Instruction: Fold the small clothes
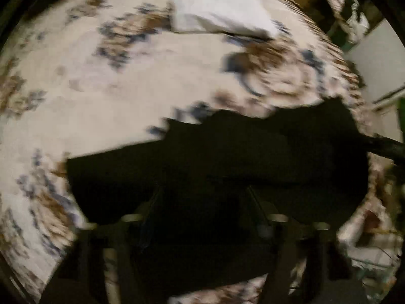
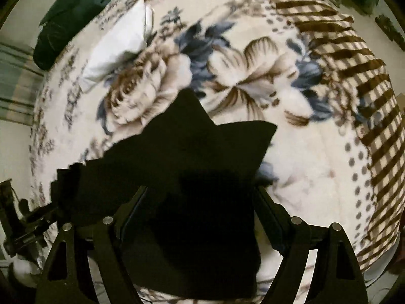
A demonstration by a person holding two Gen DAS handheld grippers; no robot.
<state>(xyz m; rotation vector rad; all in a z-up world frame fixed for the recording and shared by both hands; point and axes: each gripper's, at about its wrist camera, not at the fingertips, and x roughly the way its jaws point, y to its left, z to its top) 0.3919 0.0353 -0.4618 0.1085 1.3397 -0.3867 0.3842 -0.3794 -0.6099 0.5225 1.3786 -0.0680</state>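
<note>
**Black garment held over the floral blanket**

The right gripper [image 2: 200, 197] is seen pointing forward and downward over the bed, its two black fingers [image 2: 134, 202] spread wide on either side of a black garment [image 2: 192, 157]. The dark cloth fills the gap between the fingers and drapes down over the near part of the frame; whether the cloth is actually pinched by the pads cannot be told, since the tips are hidden by it. In the right wrist view the garment is seen to rise into two pointed corners toward the far side, with a ragged edge trailing to the left.

The left gripper [image 1: 202, 202] is shown in a strongly blurred picture. Its fingers [image 1: 255, 202] are only faintly made out against the same black garment [image 1: 215, 152], which covers them, so it cannot be told whether the jaws are apart or together. The cloth spreads broadly across the near half of that view, with an uneven far edge.

Beneath the garment a cream blanket [image 2: 253, 71] printed with brown and blue flowers is spread; a brown checked border [image 2: 354, 71] runs along its right side. A folded white cloth [image 2: 119, 43] lies on the blanket at the far left, well apart from the black garment, and is also seen at the far side in the left wrist view [image 1: 222, 15]. A dark green item [image 2: 73, 15] lies beyond it at the far left edge.
</note>
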